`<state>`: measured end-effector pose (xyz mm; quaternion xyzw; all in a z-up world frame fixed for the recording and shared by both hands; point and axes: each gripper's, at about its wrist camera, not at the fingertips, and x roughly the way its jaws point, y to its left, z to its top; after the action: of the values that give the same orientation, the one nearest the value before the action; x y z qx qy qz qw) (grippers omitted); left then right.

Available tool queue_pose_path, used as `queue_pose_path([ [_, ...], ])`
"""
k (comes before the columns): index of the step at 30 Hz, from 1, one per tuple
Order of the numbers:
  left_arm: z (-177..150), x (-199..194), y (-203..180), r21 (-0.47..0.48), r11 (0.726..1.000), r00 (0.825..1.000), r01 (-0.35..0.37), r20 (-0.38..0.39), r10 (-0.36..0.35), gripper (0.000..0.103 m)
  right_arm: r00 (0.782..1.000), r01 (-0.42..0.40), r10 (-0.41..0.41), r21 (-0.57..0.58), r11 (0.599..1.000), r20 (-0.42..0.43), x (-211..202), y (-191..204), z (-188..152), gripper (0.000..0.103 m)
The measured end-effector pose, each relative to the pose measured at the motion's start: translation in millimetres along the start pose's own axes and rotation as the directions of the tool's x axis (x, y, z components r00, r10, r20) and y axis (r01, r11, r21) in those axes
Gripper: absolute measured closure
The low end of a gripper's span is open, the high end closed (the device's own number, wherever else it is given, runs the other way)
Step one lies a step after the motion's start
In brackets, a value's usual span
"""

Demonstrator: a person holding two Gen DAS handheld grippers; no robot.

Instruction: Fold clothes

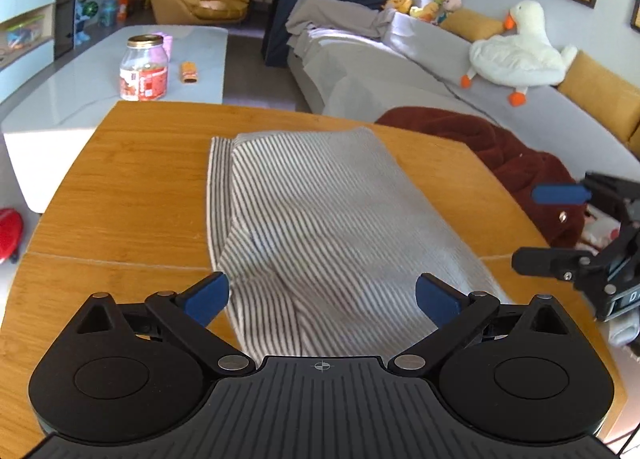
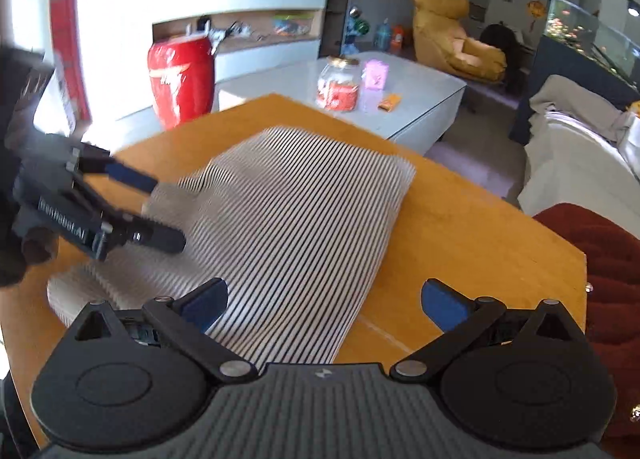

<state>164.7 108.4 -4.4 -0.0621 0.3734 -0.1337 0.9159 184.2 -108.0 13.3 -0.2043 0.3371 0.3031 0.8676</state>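
Observation:
A grey-and-white striped garment [image 1: 320, 211] lies folded into a long rectangle on the wooden table [image 1: 120, 187]. My left gripper [image 1: 322, 299] hovers open over its near end, one blue pad on each side of the cloth, holding nothing. In the right wrist view the same garment [image 2: 288, 219] stretches away across the table [image 2: 460, 227]. My right gripper [image 2: 324, 303] is open above its near right corner, the right pad over bare wood. Each gripper shows in the other's view: the right gripper [image 1: 524, 227] at the table's right edge, the left gripper [image 2: 168, 212] over the garment's left side.
A dark red fleece garment [image 1: 500, 147] is heaped off the table's right edge. Beyond the table stand a white coffee table [image 1: 88, 83] with a jar [image 1: 143, 69], a grey sofa [image 1: 380, 71] with a plush goose [image 1: 516, 55], and a red drum [image 2: 182, 79].

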Motion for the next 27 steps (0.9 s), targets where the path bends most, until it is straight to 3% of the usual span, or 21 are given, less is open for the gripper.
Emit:
queue_pose_path([
  [1, -4, 2, -1, 0.017, 1.000, 1.000, -0.018, -0.012, 0.018, 0.001, 0.999, 0.007, -0.009, -0.057, 0.998, -0.040, 9, 11, -7, 0.000],
  [3, -11, 5, -3, 0.044, 0.998, 0.998, -0.048, -0.032, 0.049, 0.001, 0.998, 0.057, -0.053, -0.091, 0.994, 0.040, 6, 22, -19, 0.000],
  [7, -14, 5, -2, 0.051, 0.997, 0.997, -0.062, -0.033, 0.063, 0.001, 0.990, 0.096, -0.075, -0.185, 0.978, 0.117, -19, 29, -5, 0.000],
  [11, -14, 4, -1, 0.060, 0.996, 0.997, -0.068, -0.028, 0.070, 0.001, 0.982, -0.004, 0.039, -0.183, 0.983, 0.187, -45, 35, 5, 0.001],
  [13, -14, 3, -2, 0.061, 0.996, 0.997, -0.071, -0.024, 0.072, 0.001, 0.981, -0.072, 0.099, -0.159, 0.985, 0.170, -42, 39, 8, 0.003],
  [15, -15, 2, -2, 0.060, 0.995, 0.997, -0.074, -0.021, 0.075, 0.000, 0.988, -0.105, 0.121, -0.153, 0.983, 0.097, -26, 46, 3, 0.004],
  [18, -14, -5, 0, 0.053, 0.995, 0.997, -0.078, -0.016, 0.079, 0.000, 0.991, -0.123, 0.127, -0.117, 0.985, 0.029, -4, 51, -10, 0.003],
  [21, -18, -20, 1, 0.067, 0.995, 0.998, -0.068, -0.006, 0.069, 0.000, 0.989, -0.143, 0.145, -0.087, 0.986, 0.015, -4, 41, -4, 0.003],
  [24, -30, -29, 0, 0.102, 0.994, 0.999, -0.035, -0.036, 0.038, 0.000, 0.989, -0.114, 0.127, -0.172, 0.978, 0.070, -14, 48, -1, 0.003],
  [27, -41, -28, -1, 0.157, 0.985, 0.996, -0.072, -0.046, 0.080, 0.000, 0.975, -0.127, 0.174, -0.297, 0.946, 0.137, -33, 67, -3, 0.005],
])
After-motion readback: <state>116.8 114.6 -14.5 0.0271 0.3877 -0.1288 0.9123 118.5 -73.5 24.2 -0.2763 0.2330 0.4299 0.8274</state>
